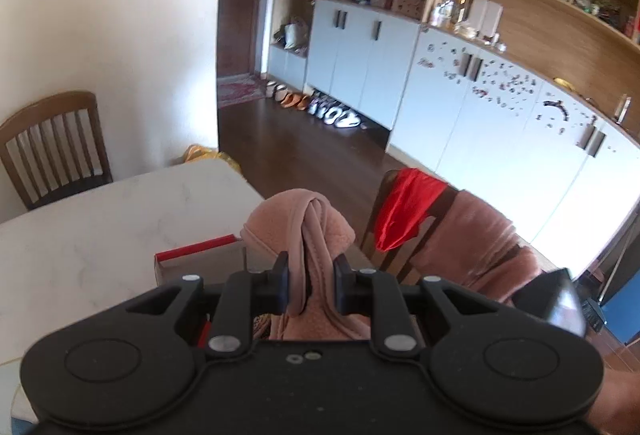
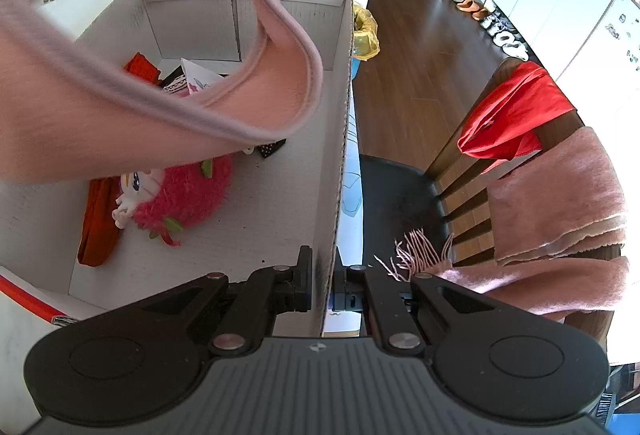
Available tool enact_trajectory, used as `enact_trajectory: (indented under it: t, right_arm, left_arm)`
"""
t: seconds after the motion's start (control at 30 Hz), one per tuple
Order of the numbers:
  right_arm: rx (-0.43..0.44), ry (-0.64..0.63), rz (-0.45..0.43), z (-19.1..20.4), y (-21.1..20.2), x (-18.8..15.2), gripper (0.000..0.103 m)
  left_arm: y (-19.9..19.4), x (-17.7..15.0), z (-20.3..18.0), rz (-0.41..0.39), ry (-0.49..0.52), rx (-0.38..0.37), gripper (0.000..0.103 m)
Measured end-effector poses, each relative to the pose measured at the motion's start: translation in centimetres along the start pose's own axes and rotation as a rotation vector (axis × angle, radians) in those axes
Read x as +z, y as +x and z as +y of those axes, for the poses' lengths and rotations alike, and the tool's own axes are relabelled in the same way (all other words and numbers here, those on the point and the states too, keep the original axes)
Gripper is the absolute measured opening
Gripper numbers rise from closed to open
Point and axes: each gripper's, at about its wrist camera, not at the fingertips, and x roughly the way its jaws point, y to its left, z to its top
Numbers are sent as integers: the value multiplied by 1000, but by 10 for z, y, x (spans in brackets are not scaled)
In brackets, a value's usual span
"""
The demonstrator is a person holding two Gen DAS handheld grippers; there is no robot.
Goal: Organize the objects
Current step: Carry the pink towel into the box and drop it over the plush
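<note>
Right wrist footage is dominated by a white cardboard box [image 2: 256, 219] with red-trimmed edges, its right side wall clamped between the closed fingers of the right gripper [image 2: 321, 285], one finger inside the box and one outside. Above the open box, a pink fleece garment [image 2: 100, 107] with a grey-lilac hem is seen hanging, filling the upper left of that view and partly hiding the box floor. In the left wrist view, the same pink fleece garment [image 1: 304, 235] is shown pinched between the closed fingers of the left gripper [image 1: 311, 285], held up over the white marble table [image 1: 100, 231] with the red box rim [image 1: 196, 247] just behind it. On the box floor, a round pink plush toy [image 2: 184, 195] with green leaf tabs and a cartoon face is seen lying beside a folded orange-red cloth [image 2: 98, 223]; more small items at the far end are partly hidden by the garment. To the right of the table, a dark wooden chair [image 2: 400, 195] is draped with a pink fringed scarf [image 2: 560, 203] and a red cloth [image 2: 516, 115]. A second wooden chair [image 1: 52, 143] is shown at the table's far side, with white cabinets [image 1: 500, 139] lining the wall beyond.
</note>
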Motion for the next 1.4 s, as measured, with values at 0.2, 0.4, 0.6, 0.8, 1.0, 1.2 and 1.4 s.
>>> enact_trajectory:
  t: [0.2, 0.4, 0.6, 0.8, 1.0, 1.2, 1.4]
  right_arm:
    - [4, -2, -3, -1, 0, -1, 7]
    - [4, -16, -6, 0, -1, -1, 6]
    - [4, -31, -4, 0, -2, -1, 6]
    - [3, -33, -3, 0, -2, -1, 5]
    - [3, -33, -3, 1, -1, -1, 5]
    - [1, -34, -1, -1, -2, 0, 5]
    - [1, -35, -1, -1, -2, 0, 5]
  left_arm:
    - [36, -11, 12, 97, -35, 38, 19]
    - [52, -23, 24, 155, -39, 78, 19]
    - [69, -40, 31, 237, -15, 118, 19]
    - [73, -50, 27, 273, 23, 127, 21]
    - [73, -57, 22, 312, 49, 147, 23]
    - [68, -60, 26, 319, 39, 146, 27]
    - [57, -57, 24, 290, 20, 129, 55]
